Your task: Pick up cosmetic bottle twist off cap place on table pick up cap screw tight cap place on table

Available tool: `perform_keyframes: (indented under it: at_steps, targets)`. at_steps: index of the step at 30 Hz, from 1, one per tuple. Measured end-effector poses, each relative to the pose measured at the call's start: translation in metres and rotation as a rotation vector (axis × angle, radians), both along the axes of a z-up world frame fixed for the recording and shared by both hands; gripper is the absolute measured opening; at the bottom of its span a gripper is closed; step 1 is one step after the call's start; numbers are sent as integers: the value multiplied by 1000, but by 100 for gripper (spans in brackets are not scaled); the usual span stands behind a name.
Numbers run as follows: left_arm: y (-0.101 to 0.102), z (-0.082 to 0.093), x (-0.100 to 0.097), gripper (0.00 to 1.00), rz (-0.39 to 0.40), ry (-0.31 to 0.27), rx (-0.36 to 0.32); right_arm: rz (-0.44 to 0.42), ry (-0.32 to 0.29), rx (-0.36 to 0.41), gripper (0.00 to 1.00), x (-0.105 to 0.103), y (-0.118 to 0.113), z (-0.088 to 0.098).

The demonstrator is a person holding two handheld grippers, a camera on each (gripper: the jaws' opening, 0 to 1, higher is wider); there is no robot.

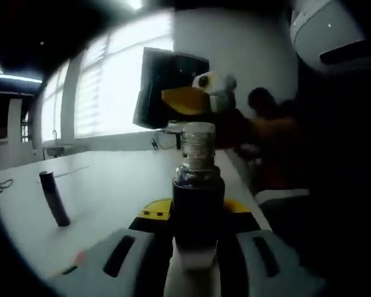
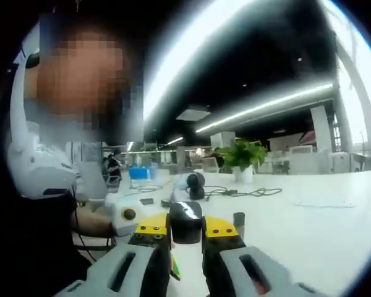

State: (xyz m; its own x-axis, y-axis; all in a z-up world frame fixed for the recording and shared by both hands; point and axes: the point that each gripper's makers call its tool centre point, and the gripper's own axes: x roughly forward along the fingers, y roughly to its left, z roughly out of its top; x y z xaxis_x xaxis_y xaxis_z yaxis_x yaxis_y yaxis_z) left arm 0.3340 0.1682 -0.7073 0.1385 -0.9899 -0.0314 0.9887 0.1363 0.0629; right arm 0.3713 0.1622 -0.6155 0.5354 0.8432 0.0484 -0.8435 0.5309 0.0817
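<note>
Cosmetic bottle (image 1: 198, 198) uncapped, clamped upright in left hand-held gripper (image 1: 196, 247); cap (image 2: 185, 224) pinched in right hand-held gripper (image 2: 187, 238).

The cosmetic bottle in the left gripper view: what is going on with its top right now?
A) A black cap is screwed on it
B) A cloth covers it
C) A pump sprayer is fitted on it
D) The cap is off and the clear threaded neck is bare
D: the cosmetic bottle, held between the left hand-held gripper's jaws, shows a bare clear threaded neck, while the right hand-held gripper grips a black cap.
</note>
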Motion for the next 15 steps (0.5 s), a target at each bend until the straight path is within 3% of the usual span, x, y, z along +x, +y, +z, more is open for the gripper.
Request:
perform_keyframes:
  at_steps: [4, 8, 15]
  targets:
    - [3, 9, 1, 18, -8, 38, -53, 4, -2, 2, 12, 1, -1, 1]
    - [3, 10, 2, 18, -5, 44, -59, 13, -6, -3, 12, 1, 1, 3]
    - [4, 16, -1, 17, -11, 61, -94, 97, -25, -30, 12, -10, 12, 10]
